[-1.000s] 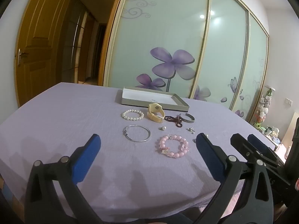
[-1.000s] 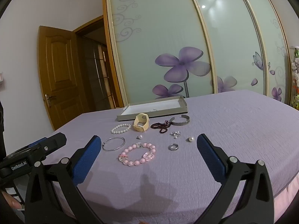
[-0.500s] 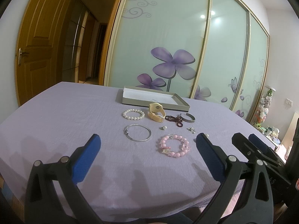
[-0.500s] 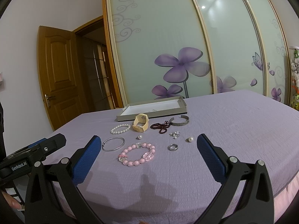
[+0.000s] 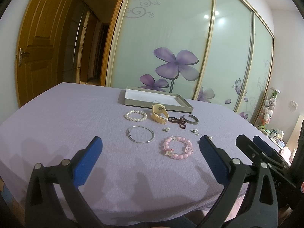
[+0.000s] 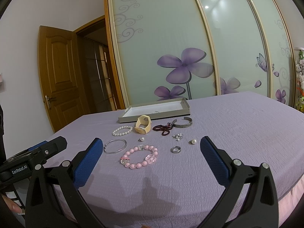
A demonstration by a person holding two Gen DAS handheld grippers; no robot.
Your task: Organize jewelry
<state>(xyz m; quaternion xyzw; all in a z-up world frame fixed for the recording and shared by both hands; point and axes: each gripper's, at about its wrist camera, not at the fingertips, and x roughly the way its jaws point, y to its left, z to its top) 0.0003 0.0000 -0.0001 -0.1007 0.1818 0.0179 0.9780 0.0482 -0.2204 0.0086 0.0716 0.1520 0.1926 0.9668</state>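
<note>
Jewelry lies on a purple cloth: a pink bead bracelet (image 5: 177, 148) (image 6: 139, 156), a thin silver bangle (image 5: 140, 134) (image 6: 115, 146), a white pearl bracelet (image 5: 136, 115) (image 6: 122, 130), a cream watch (image 5: 159, 113) (image 6: 143, 126), dark red beads (image 5: 177, 121) (image 6: 163, 128), a silver cuff (image 5: 191, 119) (image 6: 182, 123), a silver ring (image 6: 175, 149) and pearl earrings (image 6: 193, 141). A shallow grey box (image 5: 133, 102) (image 6: 182, 105) stands behind them. My left gripper (image 5: 150, 159) and right gripper (image 6: 152, 157) are both open and empty, held above the near cloth.
Sliding glass doors with purple flowers (image 5: 176, 64) stand behind the cloth-covered surface. A wooden door (image 5: 36, 43) stands open at the left. A shelf with plush toys (image 5: 268, 106) is at the far right. The cloth's front edge (image 5: 152, 214) runs below the grippers.
Both grippers have drifted very slightly; the jewelry sits a touch lower in the left view. Nothing on the cloth has moved.
</note>
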